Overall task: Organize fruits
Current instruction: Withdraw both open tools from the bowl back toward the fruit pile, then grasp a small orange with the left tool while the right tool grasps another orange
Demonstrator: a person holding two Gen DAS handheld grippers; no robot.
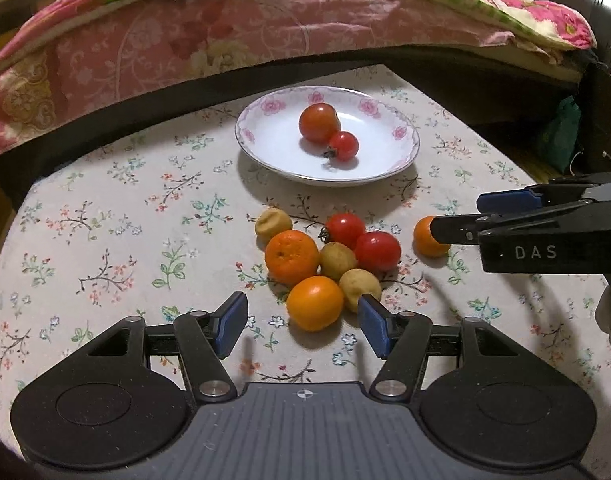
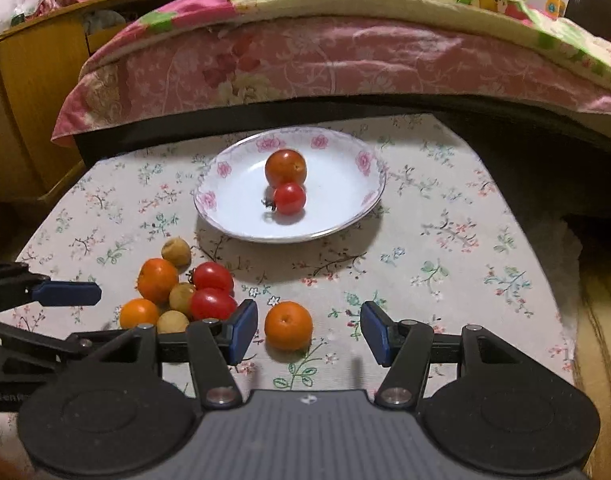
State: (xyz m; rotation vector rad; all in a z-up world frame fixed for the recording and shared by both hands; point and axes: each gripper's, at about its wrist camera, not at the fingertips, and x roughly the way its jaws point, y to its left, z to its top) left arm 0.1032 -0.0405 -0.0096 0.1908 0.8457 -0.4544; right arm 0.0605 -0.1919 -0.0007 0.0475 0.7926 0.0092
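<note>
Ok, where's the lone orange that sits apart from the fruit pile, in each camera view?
Left wrist: lone orange at mid-right, partly behind the right claw's finger, right of the pile.
Right wrist: lone orange low center, between the right claw's open fingers.
Shared landmark: the plate holding two tomatoes.

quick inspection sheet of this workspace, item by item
surface: table under a floral tablecloth.
job's things: white floral plate holds two tomatoes. On the cloth, a cluster of two oranges, two tomatoes and three small yellowish fruits; a lone orange sits apart.
clutter: nothing seen.
grippers: left gripper open, just short of the cluster's nearest orange; right gripper open, the lone orange between its fingers, untouched as far as shown.
cables: nothing seen.
surroundings: bed with pink floral bedding behind the table; wooden cabinet far left.
</note>
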